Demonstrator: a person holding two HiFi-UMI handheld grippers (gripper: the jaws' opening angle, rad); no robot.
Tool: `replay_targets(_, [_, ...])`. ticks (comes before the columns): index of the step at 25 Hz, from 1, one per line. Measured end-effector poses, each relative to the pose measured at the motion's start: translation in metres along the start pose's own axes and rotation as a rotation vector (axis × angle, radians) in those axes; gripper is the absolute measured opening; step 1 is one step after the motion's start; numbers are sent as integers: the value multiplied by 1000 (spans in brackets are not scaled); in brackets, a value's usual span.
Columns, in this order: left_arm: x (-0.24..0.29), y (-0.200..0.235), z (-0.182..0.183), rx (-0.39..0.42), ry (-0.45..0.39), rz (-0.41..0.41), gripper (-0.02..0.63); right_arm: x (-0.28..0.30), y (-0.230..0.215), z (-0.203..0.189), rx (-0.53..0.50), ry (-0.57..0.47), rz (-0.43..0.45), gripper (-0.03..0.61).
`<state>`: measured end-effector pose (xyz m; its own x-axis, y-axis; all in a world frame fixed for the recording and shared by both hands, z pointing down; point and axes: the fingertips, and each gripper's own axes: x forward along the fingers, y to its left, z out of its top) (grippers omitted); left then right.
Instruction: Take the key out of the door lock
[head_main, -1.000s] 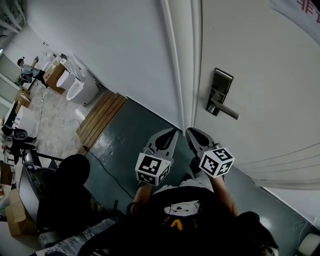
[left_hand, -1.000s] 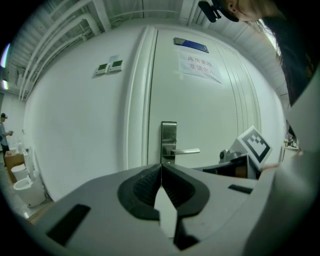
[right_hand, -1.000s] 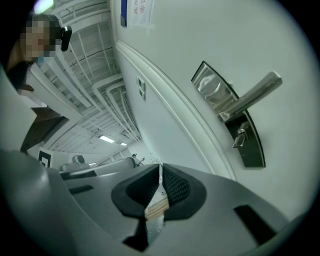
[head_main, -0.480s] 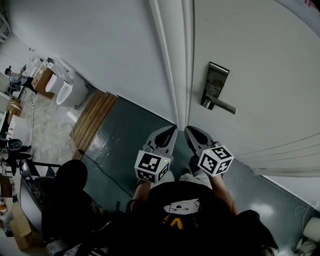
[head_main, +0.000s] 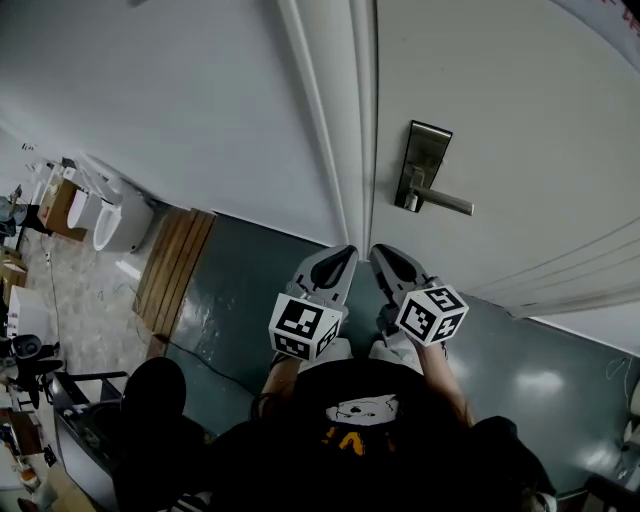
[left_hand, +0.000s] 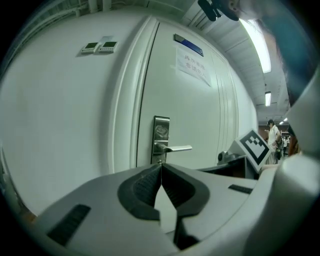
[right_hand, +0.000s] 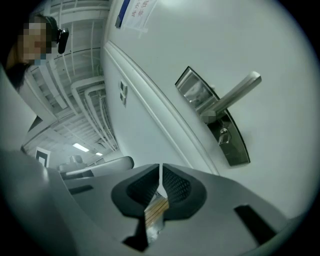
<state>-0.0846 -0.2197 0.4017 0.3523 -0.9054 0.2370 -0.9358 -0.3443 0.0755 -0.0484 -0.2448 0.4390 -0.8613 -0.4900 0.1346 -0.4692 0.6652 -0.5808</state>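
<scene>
A white door (head_main: 520, 110) carries a steel lock plate (head_main: 425, 165) with a lever handle (head_main: 445, 203). In the right gripper view a small silver key (right_hand: 223, 136) sticks out of the plate (right_hand: 235, 145) just below the handle (right_hand: 240, 90). My left gripper (head_main: 345, 255) and right gripper (head_main: 378, 255) hang side by side below the lock, well short of it. Both are shut with nothing between their tips. In the left gripper view the plate (left_hand: 161, 140) stands straight ahead above the closed left gripper (left_hand: 161, 166). The right gripper (right_hand: 160, 169) points left of the plate.
The door frame (head_main: 340, 150) runs just left of the lock. A wooden pallet (head_main: 175, 265) and white fixtures (head_main: 100, 215) lie at the left on the dark green floor (head_main: 560, 360). A paper notice (left_hand: 192, 65) hangs on the door. A person (left_hand: 273, 135) stands far off at the right.
The head view has swung, so the lock plate sits higher and further left in the picture. Both grippers stay shut and side by side, turned slightly toward the door.
</scene>
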Motion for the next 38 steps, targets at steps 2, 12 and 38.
replay_targets(2, [-2, 4, 0, 7, 2, -37, 9, 4, 4, -3, 8, -17, -29, 8])
replay_targets(12, [-6, 15, -7, 37, 4, -200, 9, 3, -1, -10, 28, -108, -190, 8])
replay_targets(38, [-26, 12, -17, 66, -16, -357, 9, 12, -101, 27, -34, -153, -468, 128])
